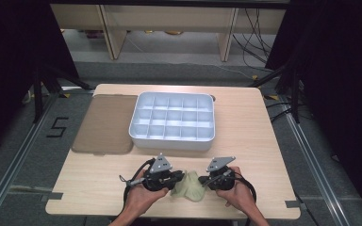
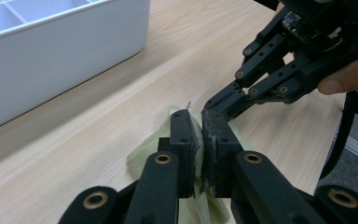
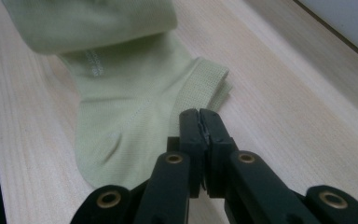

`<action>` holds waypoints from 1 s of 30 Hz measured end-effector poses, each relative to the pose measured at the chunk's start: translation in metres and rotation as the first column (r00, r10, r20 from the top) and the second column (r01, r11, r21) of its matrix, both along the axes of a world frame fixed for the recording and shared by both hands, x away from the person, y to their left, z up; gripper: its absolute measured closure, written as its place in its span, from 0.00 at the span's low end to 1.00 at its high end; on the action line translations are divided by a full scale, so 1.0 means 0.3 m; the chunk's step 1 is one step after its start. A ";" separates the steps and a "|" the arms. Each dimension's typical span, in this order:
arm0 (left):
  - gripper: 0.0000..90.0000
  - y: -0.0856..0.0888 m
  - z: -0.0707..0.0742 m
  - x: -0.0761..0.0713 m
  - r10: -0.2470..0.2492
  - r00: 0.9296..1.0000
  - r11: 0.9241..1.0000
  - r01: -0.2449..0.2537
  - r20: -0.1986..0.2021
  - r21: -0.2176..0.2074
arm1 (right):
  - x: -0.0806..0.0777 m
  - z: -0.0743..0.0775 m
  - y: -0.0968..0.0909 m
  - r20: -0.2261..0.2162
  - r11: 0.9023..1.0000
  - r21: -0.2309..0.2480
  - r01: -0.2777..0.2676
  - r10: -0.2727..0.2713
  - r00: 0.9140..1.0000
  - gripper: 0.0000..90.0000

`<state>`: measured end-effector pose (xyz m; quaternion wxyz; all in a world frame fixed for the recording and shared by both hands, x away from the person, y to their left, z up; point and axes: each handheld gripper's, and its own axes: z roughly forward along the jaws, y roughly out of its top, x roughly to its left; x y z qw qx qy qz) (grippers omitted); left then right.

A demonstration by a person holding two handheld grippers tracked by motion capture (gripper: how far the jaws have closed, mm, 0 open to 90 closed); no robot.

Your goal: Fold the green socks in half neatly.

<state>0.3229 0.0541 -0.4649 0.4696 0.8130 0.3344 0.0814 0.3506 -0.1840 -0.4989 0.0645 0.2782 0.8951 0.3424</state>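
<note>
A pale green sock (image 1: 191, 187) lies near the table's front edge, between my two grippers. My left gripper (image 1: 178, 178) comes at it from the left. In the left gripper view its jaws (image 2: 201, 116) are shut with sock (image 2: 149, 156) fabric pinched between and around them. My right gripper (image 1: 204, 180) comes from the right, and its tips (image 2: 216, 103) meet the left gripper's tips. In the right gripper view its jaws (image 3: 199, 114) are shut at the edge of the sock's ribbed cuff (image 3: 200, 86). No fabric shows between them. The sock's far end (image 3: 88, 21) is folded over.
A white compartment tray (image 1: 172, 140) stands mid-table, and its wall (image 2: 51, 65) is close to the left gripper. A brown flat mat (image 1: 106, 123) lies left of the tray. Bare wood stretches to either side of the hands along the front edge.
</note>
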 end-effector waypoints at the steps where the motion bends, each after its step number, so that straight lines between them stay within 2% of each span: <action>1: 0.92 0.000 0.000 0.000 0.000 1.000 1.000 0.000 0.000 0.000 | 0.000 0.000 0.000 0.000 1.000 0.000 0.000 0.000 1.000 0.99; 3: 0.92 -0.024 -0.007 0.007 -0.020 1.000 1.000 0.020 -0.001 -0.003 | 0.005 0.002 -0.006 -0.012 1.000 0.000 -0.007 0.007 1.000 0.99; 7: 0.92 -0.035 -0.009 0.013 -0.015 1.000 1.000 0.015 0.006 0.002 | 0.005 -0.004 -0.005 -0.003 1.000 0.013 0.001 0.000 1.000 0.98; 9: 0.92 -0.044 -0.020 0.018 -0.019 1.000 1.000 0.019 -0.003 0.006 | 0.004 0.001 -0.009 -0.025 1.000 0.014 0.002 -0.002 1.000 0.98; 11: 0.92 -0.049 -0.023 0.016 -0.017 1.000 1.000 0.017 -0.009 0.009 | 0.005 0.001 -0.011 -0.026 1.000 0.009 0.002 -0.002 1.000 0.97; 12: 0.92 -0.054 -0.032 0.019 -0.032 0.999 0.999 0.032 -0.013 0.015 | 0.007 -0.003 -0.013 -0.032 0.999 0.034 0.009 -0.008 0.999 0.96; 13: 0.91 -0.057 -0.036 0.020 -0.033 0.999 0.999 0.034 -0.018 0.020 | 0.009 0.000 -0.018 -0.028 1.000 0.018 0.007 -0.007 1.000 0.95; 14: 0.91 -0.065 -0.040 0.019 -0.026 1.000 1.000 0.026 -0.017 0.013 | 0.011 0.001 -0.020 -0.027 1.000 0.023 0.009 -0.008 1.000 0.94; 16: 0.91 -0.067 -0.043 0.021 -0.030 0.999 0.999 0.030 -0.017 0.025 | 0.010 0.003 -0.023 -0.035 0.999 0.033 0.013 -0.012 0.999 0.94; 17: 0.91 -0.071 -0.045 0.025 -0.043 0.999 0.999 0.044 -0.022 0.027 | 0.010 0.008 -0.026 -0.042 0.999 0.042 0.019 -0.017 0.999 0.94; 18: 0.90 -0.081 -0.049 0.020 -0.014 1.000 1.000 0.015 -0.025 0.008 | 0.011 0.013 -0.031 -0.030 0.999 0.039 0.022 -0.021 0.999 0.94; 19: 0.89 -0.082 -0.052 0.025 -0.035 0.999 0.999 0.035 -0.029 0.017 | 0.012 0.018 -0.036 -0.009 0.997 0.067 0.035 -0.034 0.999 0.94; 20: 0.89 -0.093 -0.058 0.026 -0.044 0.999 0.998 0.046 -0.031 0.042 | 0.012 0.025 -0.041 -0.014 0.996 0.073 0.042 -0.041 0.999 0.94; 22: 0.88 -0.109 -0.068 0.024 -0.043 0.998 0.999 0.044 -0.041 0.019 | 0.014 0.037 -0.054 -0.009 0.996 0.073 0.054 -0.053 0.999 0.93; 24: 0.87 -0.112 -0.068 0.025 -0.055 0.998 0.998 0.056 -0.037 0.032 | 0.018 0.036 -0.062 0.012 0.995 0.084 0.057 -0.058 0.998 0.93; 25: 0.86 -0.122 -0.071 0.021 -0.041 0.998 0.999 0.042 -0.045 0.018 | 0.017 0.043 -0.068 -0.011 0.995 0.078 0.063 -0.063 0.998 0.93; 26: 0.85 -0.128 -0.073 0.023 -0.066 0.997 0.997 0.067 -0.046 0.039 | 0.019 0.043 -0.072 -0.002 0.995 0.076 0.064 -0.064 0.998 0.93; 29: 0.81 -0.139 -0.077 0.022 -0.061 0.997 0.998 0.062 -0.052 0.021 | 0.022 0.044 -0.079 0.002 0.995 0.078 0.062 -0.062 0.998 0.93; 30: 0.81 -0.144 -0.081 0.022 -0.063 0.996 0.998 0.063 -0.066 0.004 | 0.020 0.048 -0.082 -0.007 0.995 0.076 0.069 -0.069 0.998 0.93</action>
